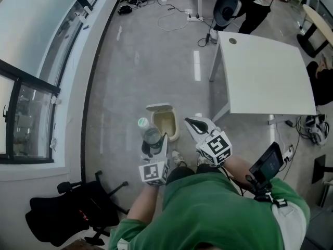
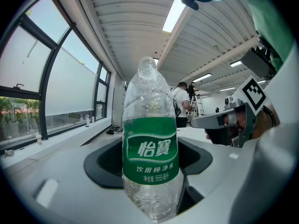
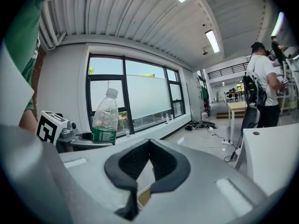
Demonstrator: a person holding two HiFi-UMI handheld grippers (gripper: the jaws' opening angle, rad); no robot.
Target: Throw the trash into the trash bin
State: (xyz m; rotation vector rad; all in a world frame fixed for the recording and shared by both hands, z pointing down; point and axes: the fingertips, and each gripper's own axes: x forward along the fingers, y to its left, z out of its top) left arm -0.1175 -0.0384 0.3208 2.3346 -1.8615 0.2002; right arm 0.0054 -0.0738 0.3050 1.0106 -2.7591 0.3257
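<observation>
Head view shows where I'm at: my left gripper [image 1: 154,146] is clamped on the plastic bottle [image 1: 151,138], holding it upright just beside the trash bin [image 1: 178,125], on its left and not over the opening yet. So I'd call this the carry-to-the-bin step, with the drop not done.

My right gripper [image 1: 195,125] hangs on the bin's other side. In its own view the pads meet at the tip with nothing between them, so it's closed and empty.

Containers:
- **Bin:** The lid [image 1: 158,108] is flipped up at the far side. What I can see of the inside is plain beige, with no trash that I can make out.
- **Bottle:** It's clear with a green label and looks empty.

Next move, I reckon: swing the bottle right until it's over the mouth, then let the jaws go. The opening isn't much wider than the bottle, so lining up matters.
</observation>
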